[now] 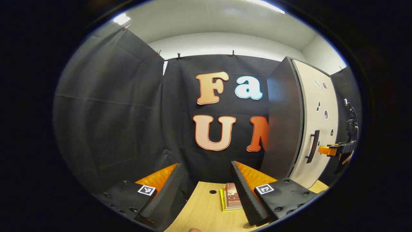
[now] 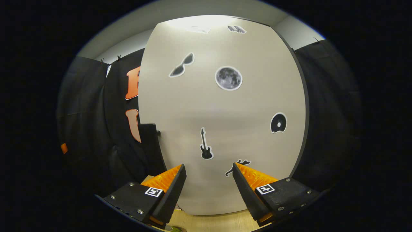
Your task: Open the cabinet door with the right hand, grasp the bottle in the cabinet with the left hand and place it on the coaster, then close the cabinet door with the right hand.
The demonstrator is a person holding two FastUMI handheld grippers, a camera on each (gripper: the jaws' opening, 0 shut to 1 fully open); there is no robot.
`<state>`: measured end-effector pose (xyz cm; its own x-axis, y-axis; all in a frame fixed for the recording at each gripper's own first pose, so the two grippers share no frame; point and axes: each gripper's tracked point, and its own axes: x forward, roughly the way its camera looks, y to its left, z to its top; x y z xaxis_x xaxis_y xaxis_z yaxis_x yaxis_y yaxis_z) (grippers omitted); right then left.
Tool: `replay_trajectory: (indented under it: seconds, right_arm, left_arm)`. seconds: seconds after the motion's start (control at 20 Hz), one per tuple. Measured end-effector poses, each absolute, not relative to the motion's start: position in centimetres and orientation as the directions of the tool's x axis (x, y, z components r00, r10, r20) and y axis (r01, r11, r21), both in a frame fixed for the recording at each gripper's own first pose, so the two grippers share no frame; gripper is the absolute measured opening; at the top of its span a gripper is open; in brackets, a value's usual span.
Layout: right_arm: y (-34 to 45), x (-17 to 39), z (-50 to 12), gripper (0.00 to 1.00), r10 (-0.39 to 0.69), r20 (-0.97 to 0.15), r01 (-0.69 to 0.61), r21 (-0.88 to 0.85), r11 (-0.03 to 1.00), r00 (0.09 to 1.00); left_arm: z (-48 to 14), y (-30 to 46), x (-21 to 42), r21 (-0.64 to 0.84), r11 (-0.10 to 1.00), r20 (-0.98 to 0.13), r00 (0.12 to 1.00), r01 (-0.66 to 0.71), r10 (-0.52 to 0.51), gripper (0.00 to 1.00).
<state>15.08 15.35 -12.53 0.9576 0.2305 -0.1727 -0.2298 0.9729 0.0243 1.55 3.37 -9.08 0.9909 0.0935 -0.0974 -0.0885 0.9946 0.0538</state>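
Left tongs (image 1: 206,167) wide, holding nothing, over the light wooden surface (image 1: 206,209) by a small stack of books (image 1: 232,199) — tall cream sticker-covered cabinet door (image 2: 225,112) shut, right tongs (image 2: 208,169) wide just before it — black door handle (image 1: 313,146) untouched

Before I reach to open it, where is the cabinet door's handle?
In the left gripper view the dark handle stands upright on the pale cabinet door, far right, just left of the right gripper.
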Motion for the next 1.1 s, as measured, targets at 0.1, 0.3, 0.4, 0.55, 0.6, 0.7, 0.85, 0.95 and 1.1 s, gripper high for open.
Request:
replay_trajectory:
  seconds: [0.1,0.3,0.4,0.55,0.6,0.7,0.85,0.95,1.1]
  right_arm:
    - [14.1,12.8,-9.8,0.90,0.236,-0.141,-0.239,-0.003,0.971,0.962]
    - [10.6,8.4,-4.5,0.90,0.214,-0.068,-0.216,-0.035,0.976,0.975]
    - [8.7,6.4,-2.4,0.90,0.185,-0.039,-0.186,-0.045,0.981,0.982]
    - [5.9,3.6,0.1,0.90,0.138,0.006,-0.137,-0.089,0.987,0.990]
    - [5.3,2.7,0.8,0.90,0.125,0.020,-0.122,-0.101,0.987,0.992]
    - [4.3,1.1,1.7,0.91,0.108,0.040,-0.104,-0.101,0.989,0.993]
    - [3.7,-0.7,2.6,0.91,0.102,0.059,-0.097,-0.087,0.991,0.993]
    - [3.6,-1.4,2.9,0.91,0.101,0.068,-0.095,-0.089,0.992,0.993]
    - [4.0,-1.9,3.1,0.91,0.106,0.078,-0.098,-0.096,0.991,0.991]
  left_arm:
    - [-7.8,3.0,2.5,0.049,0.996,-0.081,0.994,-0.070,0.074,0.96]
    - [-5.5,1.5,3.3,0.040,0.999,-0.041,0.999,-0.024,0.026,0.96]
    - [-4.3,0.9,3.4,0.029,1.000,-0.025,1.000,-0.004,0.005,0.96]
    - [-3.2,-0.1,3.2,0.009,1.000,-0.012,1.000,0.023,-0.023,0.96]
    - [-2.8,-0.2,3.2,0.006,1.000,-0.006,1.000,0.029,-0.029,0.98]
    - [-2.2,-0.3,2.8,0.012,0.999,0.007,0.999,0.033,-0.033,0.98]
    - [-1.3,-0.7,2.1,0.014,0.999,0.027,0.999,0.045,-0.045,0.97]
    - [-1.0,-0.8,1.5,0.013,0.998,0.036,0.998,0.054,-0.055,0.97]
    - [-0.4,-0.4,0.9,0.020,0.998,0.047,0.997,0.054,-0.055,0.96]
